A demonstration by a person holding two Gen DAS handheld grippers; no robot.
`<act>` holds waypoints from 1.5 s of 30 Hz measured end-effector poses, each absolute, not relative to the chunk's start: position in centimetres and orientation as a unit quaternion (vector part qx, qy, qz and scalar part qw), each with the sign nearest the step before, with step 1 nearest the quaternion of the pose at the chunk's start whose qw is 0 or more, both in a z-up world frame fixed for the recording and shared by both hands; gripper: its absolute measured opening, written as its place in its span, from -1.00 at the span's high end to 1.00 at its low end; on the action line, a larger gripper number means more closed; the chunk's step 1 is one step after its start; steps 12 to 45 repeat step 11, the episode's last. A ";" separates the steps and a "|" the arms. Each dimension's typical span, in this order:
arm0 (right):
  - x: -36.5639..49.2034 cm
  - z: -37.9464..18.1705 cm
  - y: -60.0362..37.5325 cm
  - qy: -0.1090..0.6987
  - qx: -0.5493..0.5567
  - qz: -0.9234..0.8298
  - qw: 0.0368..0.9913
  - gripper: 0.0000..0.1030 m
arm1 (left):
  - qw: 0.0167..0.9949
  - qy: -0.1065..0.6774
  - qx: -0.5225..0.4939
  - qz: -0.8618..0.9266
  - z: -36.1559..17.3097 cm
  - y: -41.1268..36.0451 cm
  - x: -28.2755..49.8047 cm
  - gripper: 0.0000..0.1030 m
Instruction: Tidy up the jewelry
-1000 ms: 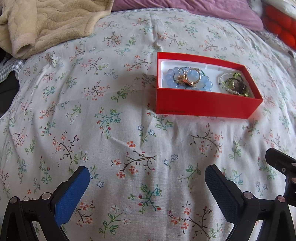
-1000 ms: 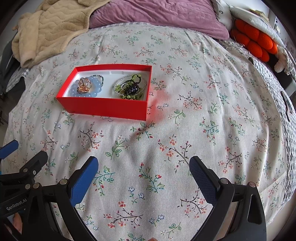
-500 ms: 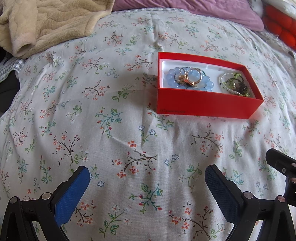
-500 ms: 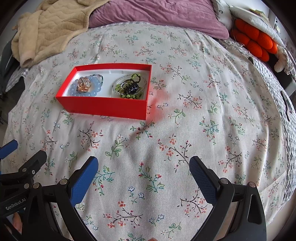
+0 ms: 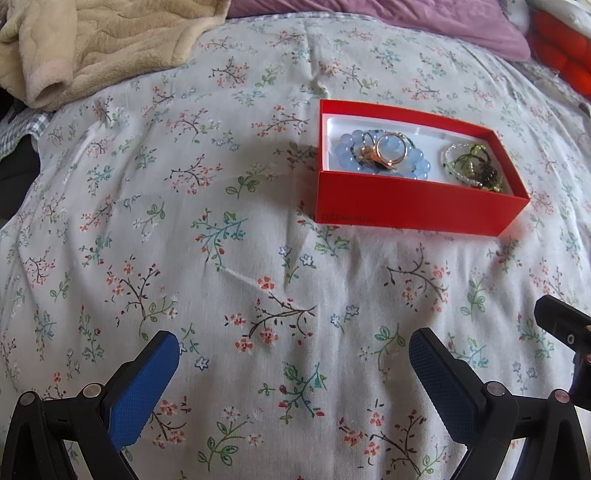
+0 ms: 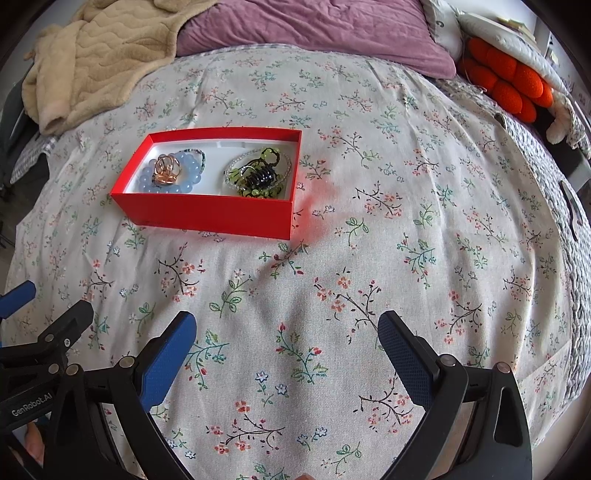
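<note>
A red box (image 5: 413,208) (image 6: 218,216) with a white lining sits on the floral bedspread. Its left half holds a pale blue bead bracelet (image 5: 345,151) (image 6: 192,177) with gold rings (image 5: 388,147) (image 6: 166,171) lying on it. A green and dark beaded piece (image 5: 476,168) (image 6: 258,173) fills the right half. My left gripper (image 5: 293,341) hovers open over bare bedspread, well short of the box. My right gripper (image 6: 286,325) is open too, nearer than the box and to its right. Nothing is between either pair of fingers.
A beige quilted blanket (image 5: 99,44) (image 6: 92,62) is heaped at the far left. A purple pillow (image 6: 314,33) lies at the head of the bed, and an orange bobbled cushion (image 6: 506,77) at the far right. The bed's right edge (image 6: 569,258) drops away.
The box sits slightly lower in both views, so both grippers have crept a little closer or tilted. Both stay open and nothing in the box has shifted.
</note>
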State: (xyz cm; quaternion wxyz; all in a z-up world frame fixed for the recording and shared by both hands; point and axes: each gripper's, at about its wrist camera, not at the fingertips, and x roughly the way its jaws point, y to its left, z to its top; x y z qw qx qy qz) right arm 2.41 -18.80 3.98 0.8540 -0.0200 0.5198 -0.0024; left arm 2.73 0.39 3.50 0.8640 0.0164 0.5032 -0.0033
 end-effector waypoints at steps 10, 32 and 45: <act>2.4 4.0 -18.8 0.519 -0.022 -0.003 0.855 -0.94 | 0.864 0.503 0.019 0.002 3.3 0.2 2.8 -0.98; 2.4 3.9 -18.8 0.518 -0.022 -0.003 0.855 -0.94 | 0.865 0.501 0.019 0.004 3.2 0.2 2.8 -0.98; 2.4 3.9 -18.8 0.518 -0.022 -0.003 0.855 -0.94 | 0.865 0.501 0.019 0.004 3.2 0.2 2.8 -0.98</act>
